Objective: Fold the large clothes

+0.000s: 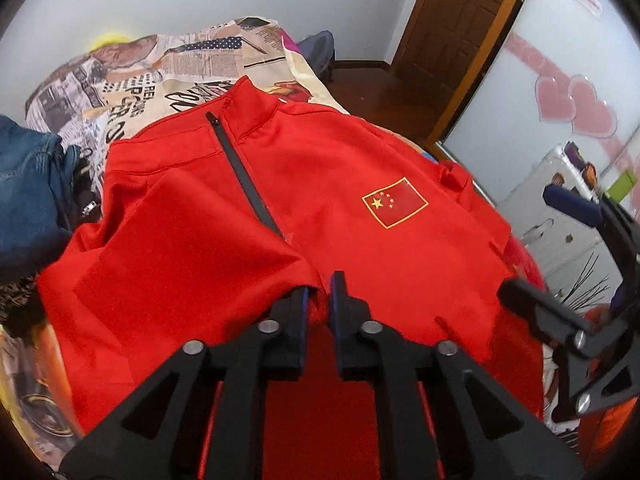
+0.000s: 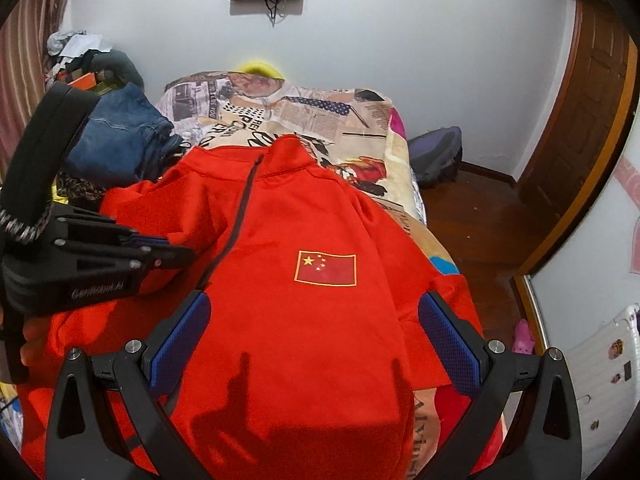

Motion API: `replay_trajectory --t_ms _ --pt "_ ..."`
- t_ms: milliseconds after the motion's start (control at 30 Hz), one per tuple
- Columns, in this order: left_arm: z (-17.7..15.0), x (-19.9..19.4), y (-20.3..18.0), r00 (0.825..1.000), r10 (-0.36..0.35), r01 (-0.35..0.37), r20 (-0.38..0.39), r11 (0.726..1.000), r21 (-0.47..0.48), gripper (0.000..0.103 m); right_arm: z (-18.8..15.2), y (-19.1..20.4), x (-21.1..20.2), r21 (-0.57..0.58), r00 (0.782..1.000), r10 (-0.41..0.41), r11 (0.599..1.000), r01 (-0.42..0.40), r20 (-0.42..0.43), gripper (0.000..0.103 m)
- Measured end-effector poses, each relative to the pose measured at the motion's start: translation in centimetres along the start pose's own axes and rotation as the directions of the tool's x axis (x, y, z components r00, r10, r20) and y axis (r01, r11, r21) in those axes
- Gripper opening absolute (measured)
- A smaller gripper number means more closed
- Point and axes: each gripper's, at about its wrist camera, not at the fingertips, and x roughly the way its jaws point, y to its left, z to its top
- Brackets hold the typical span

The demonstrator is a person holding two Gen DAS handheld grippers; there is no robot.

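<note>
Closest to me, my left tongs (image 1: 319, 300) were nearly closed, pinching a bunched ridge of red cloth between the blue pads. That cloth belonged to the one red jacket (image 1: 304, 200), which lay front up across the bed (image 2: 360, 128), collar toward the far wall, zip (image 1: 244, 172) done up and its single flag badge (image 2: 326, 267) showing. My right tongs (image 2: 314, 328) hovered wide open above the jacket's lower half, holding nothing. As I judged it, the folding had barely begun: the body was still spread flat, the sleeve on my right lay out at the side, and only the cloth in my left grip was gathered. Both sides and the final fold across remained to do. Beside the jacket sat one heap of blue jeans (image 2: 120, 136). I counted two tongs, one jacket, one bed.
</note>
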Motion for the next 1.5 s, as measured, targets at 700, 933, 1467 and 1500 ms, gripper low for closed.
replay_trajectory --t_ms 700,933,1467,1500 --pt "-4.1 -14.8 14.6 0.882 0.426 -0.395 0.203 0.902 -0.175 0.081 4.8 8.3 1.9 -0.259 0.990 0.141 0.955 -0.142 -0.022 0.103" --pt "-8.8 -13.5 19.4 0.891 0.445 -0.408 0.092 0.873 -0.266 0.081 5.2 14.0 5.4 -0.348 0.957 0.247 0.893 -0.286 -0.152 0.098" --pt "-14.5 -5.9 20.3 0.951 0.305 -0.309 -0.058 0.918 -0.248 0.081 2.2 20.2 13.5 -0.378 0.880 0.225 0.838 -0.394 -0.419 0.066" --pt "-14.7 -5.3 20.1 0.954 0.293 -0.300 -0.068 0.922 -0.244 0.081 2.0 20.4 13.7 -0.380 0.878 0.228 0.835 -0.399 -0.420 0.066"
